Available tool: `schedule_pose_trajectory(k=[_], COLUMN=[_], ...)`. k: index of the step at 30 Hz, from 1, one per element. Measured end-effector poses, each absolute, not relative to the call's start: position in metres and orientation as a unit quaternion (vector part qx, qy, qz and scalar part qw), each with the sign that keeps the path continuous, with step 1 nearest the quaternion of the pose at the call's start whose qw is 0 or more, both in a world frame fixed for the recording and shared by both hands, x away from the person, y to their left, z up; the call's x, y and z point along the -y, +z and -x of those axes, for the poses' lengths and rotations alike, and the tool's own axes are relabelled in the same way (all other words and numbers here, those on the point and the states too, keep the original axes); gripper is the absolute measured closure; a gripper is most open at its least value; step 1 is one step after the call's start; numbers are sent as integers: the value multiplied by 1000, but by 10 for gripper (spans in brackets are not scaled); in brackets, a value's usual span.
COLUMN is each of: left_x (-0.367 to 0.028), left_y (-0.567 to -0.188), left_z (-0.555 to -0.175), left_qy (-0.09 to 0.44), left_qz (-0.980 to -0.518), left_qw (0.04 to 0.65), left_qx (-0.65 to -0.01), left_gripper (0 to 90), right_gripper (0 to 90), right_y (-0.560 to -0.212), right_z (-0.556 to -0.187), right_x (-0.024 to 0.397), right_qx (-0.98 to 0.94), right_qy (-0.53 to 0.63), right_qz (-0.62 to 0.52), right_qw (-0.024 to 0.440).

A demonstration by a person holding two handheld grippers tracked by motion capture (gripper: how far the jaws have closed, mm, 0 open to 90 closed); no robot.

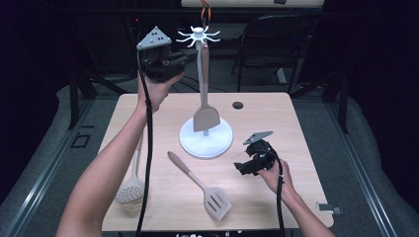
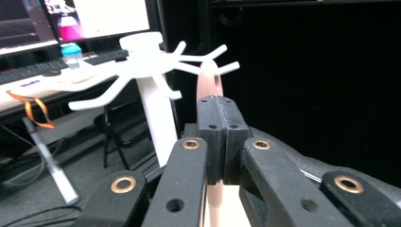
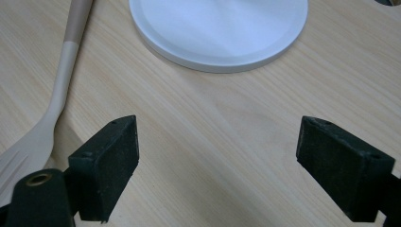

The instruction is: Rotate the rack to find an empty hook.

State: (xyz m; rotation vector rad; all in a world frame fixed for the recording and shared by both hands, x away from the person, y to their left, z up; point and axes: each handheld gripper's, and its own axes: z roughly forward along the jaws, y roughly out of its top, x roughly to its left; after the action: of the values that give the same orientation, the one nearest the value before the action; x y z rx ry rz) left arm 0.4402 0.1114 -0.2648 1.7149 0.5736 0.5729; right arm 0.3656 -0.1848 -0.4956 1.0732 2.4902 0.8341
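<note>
Spatula (image 1: 206,116): hangs blade-down against the white rack's post, its handle top pinched in my left hand-held gripper (image 2: 218,106), which is clamped tight just beside the hook arms (image 2: 208,59).
Right hand-held gripper (image 3: 217,161): jaws wide apart, nothing between them, low over the worktop (image 3: 227,142).
Risk, near: rack base (image 3: 217,33) could tip if I tug sideways.
Risk, far: handle loop could miss its hook and the spatula drop.
</note>
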Motion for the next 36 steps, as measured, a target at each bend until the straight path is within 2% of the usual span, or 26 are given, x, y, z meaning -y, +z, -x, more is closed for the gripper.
schedule_pose_trajectory(k=[36], left_x=[-129], left_y=[-259], left_z=[-457], left_qy=[270], left_qz=[-718], left_qw=[572], left_qx=[-290], left_gripper=[897], right_gripper=[135], right_y=[-495], right_z=[-365], right_x=[185], right_qx=[-869], right_qy=[286], right_qz=[-374], right_qw=[151])
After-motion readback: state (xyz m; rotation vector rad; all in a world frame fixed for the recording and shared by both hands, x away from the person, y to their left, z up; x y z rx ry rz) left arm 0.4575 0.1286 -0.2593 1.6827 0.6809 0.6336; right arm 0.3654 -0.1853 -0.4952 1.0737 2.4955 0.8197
